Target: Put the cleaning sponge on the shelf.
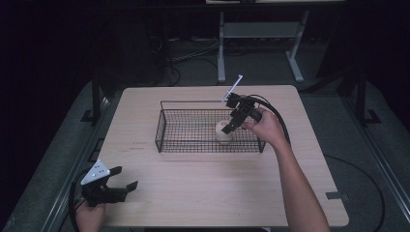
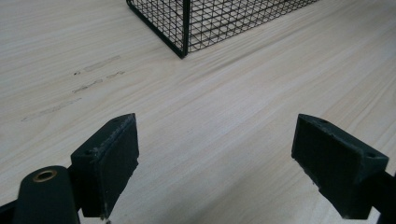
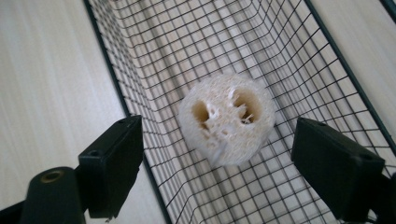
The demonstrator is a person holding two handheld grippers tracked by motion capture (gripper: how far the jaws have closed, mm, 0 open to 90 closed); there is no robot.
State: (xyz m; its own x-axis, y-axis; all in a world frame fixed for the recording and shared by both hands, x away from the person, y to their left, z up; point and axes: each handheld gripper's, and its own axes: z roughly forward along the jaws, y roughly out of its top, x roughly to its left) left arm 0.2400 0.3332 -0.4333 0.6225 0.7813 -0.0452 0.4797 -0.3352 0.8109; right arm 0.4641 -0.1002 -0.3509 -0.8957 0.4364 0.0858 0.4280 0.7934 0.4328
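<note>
A pale, round loofah piece (image 3: 227, 119) with two holes in its top lies on the floor of a black wire basket (image 1: 167, 126), near its right end. My right gripper (image 1: 231, 124) hangs just above the loofah (image 1: 223, 132), jaws spread wide, pads clear of it on both sides. In the right gripper view the loofah sits free between and beyond the black fingers (image 3: 112, 163). My left gripper (image 1: 122, 179) rests at the table's near left corner, open with nothing between its pads (image 2: 114, 158), pointing toward the basket's corner (image 2: 184, 32).
The basket stands in the middle of the light wooden table (image 1: 193, 188). A white tag (image 1: 233, 88) sticks up at the basket's far right rim. A black cable (image 1: 278, 118) trails from the right gripper. Dark floor and a frame's legs lie beyond the table.
</note>
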